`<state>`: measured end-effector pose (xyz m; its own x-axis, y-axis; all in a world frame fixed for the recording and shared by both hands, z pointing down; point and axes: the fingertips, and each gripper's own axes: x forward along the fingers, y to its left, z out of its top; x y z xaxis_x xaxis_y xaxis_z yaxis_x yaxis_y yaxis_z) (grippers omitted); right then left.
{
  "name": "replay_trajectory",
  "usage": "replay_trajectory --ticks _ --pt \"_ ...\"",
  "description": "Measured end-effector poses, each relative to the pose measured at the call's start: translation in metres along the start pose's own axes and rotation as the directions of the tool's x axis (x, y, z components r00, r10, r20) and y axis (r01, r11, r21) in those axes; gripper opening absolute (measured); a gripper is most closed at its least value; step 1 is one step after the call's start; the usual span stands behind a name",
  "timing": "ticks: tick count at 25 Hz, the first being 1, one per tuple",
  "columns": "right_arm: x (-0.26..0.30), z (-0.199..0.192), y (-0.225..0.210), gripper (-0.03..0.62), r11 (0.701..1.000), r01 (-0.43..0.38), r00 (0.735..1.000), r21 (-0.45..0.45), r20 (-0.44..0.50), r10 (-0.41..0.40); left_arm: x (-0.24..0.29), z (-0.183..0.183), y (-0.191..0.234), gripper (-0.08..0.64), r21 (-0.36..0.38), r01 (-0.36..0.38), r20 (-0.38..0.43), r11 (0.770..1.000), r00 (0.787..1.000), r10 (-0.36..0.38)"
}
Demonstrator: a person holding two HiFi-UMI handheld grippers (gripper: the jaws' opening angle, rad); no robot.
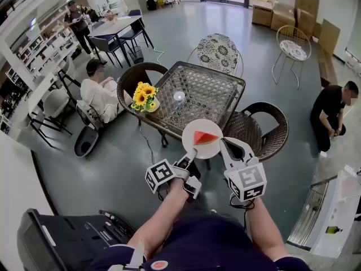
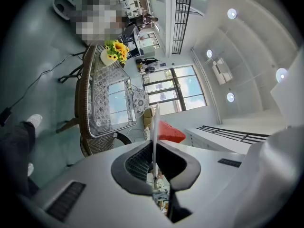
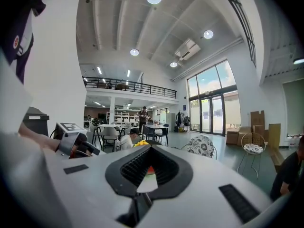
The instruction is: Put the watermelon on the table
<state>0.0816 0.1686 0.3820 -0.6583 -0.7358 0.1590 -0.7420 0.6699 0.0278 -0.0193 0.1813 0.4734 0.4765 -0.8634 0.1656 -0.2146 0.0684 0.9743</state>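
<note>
Atop clamped plate (image 1: 192, 132), watermelon (image 1: 206, 137), just beyond left claw (image 1: 191, 153)

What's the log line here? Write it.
left gripper: shut on round white plate | red watermelon wedge: on plate | right gripper: at rim

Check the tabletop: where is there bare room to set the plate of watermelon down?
The table's right half is bare, from the small clear object at its middle to the right rim; the near edge by the plate is free too. The left corner is crowded by the sunflower vase, and wicker chairs hem the near and left sides.
</note>
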Motion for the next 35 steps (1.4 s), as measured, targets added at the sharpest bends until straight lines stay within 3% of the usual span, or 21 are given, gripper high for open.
replay_trajectory --ticks 7,20,35 --pt "0.030 -0.003 -0.013 0.002 1.000 -0.004 1.000 0.006 -0.024 0.004 0.023 0.026 0.003 0.018 -0.007 0.000 -0.001 1.000 1.000 0.000" --pt "0.141 0.001 -0.047 0.003 1.000 -0.001 0.998 0.010 -0.068 0.002 0.095 0.108 0.017 0.018 -0.021 -0.010 -0.044 1.000 0.999 0.009" --pt "0.255 0.005 -0.094 0.003 0.996 0.080 0.987 0.035 -0.145 -0.074 0.180 0.205 0.029 0.018 -0.019 -0.013 -0.125 1.000 0.992 0.011"
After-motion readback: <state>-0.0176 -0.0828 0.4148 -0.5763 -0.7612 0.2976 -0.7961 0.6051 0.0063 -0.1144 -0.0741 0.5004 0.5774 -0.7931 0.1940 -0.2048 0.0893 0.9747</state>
